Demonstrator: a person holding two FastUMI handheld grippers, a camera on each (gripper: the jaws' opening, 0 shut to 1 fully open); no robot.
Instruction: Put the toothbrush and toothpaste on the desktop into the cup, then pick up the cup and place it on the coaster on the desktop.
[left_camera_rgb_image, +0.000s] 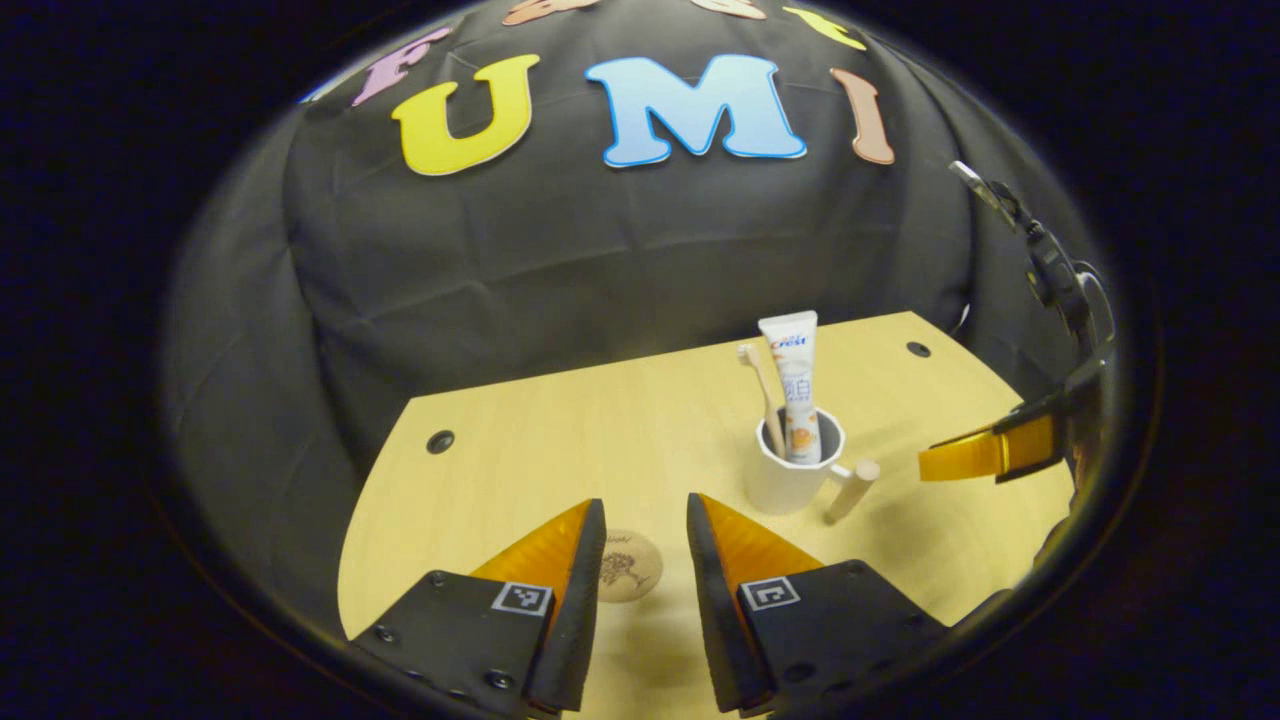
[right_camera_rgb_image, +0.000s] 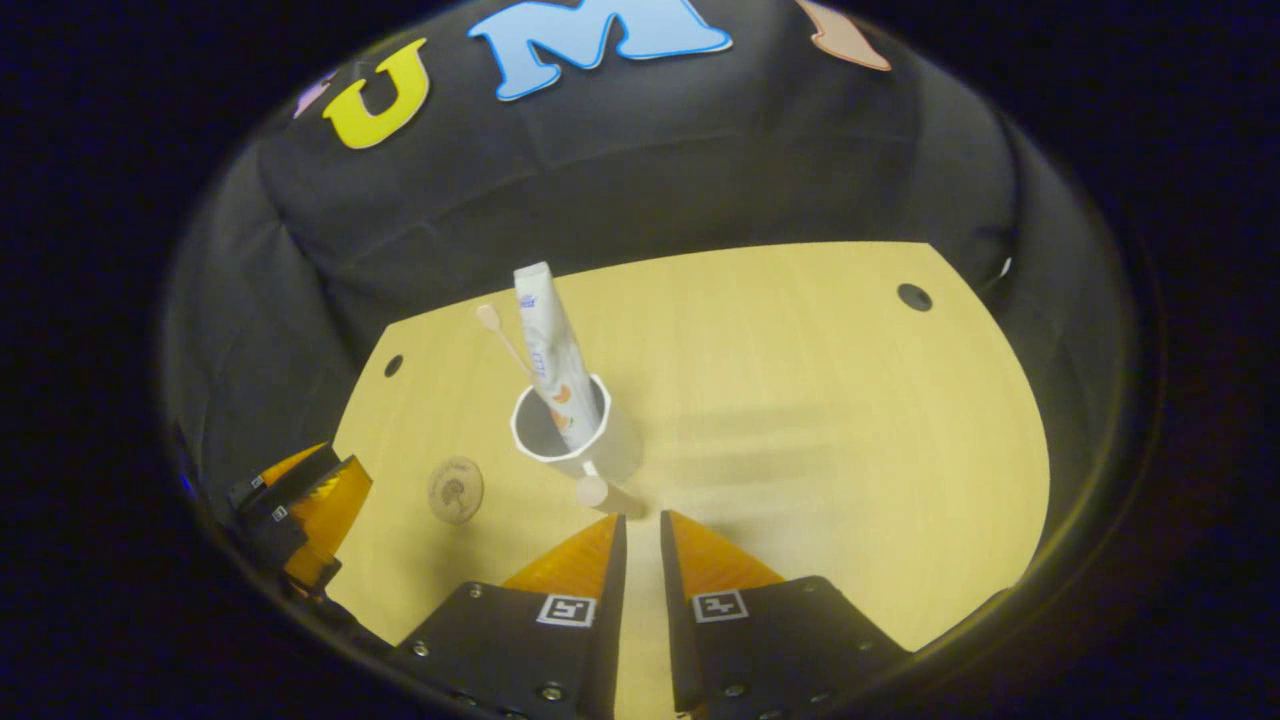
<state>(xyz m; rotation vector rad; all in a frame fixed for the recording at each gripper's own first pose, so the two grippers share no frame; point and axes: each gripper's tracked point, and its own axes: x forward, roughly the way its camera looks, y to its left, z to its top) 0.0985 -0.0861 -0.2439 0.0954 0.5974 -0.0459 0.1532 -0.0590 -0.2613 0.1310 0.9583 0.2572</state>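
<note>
A: Status check. The toothbrush (left_camera_rgb_image: 757, 385) and toothpaste (left_camera_rgb_image: 797, 385) both stand upright in the cup (left_camera_rgb_image: 790, 470), leaning against its rim. First part looks done.

B: Agreed. The cup sits on the tabletop (right_camera_rgb_image: 820, 400), mid-board, with its peg-like handle (right_camera_rgb_image: 600, 493) pointing toward the right gripper (right_camera_rgb_image: 642, 530). The coaster (right_camera_rgb_image: 456, 489) lies bare, near the cup but apart from it.

A: Jaws?

B: Right gripper: jaws nearly closed, a thin gap, nothing between them, tips just short of the handle. Left gripper (left_camera_rgb_image: 646, 515): jaws moderately open, empty, hovering above the coaster (left_camera_rgb_image: 628, 565).

A: Remaining, by my judgement: grasp the cup, lift it, set it on the coaster.
</note>
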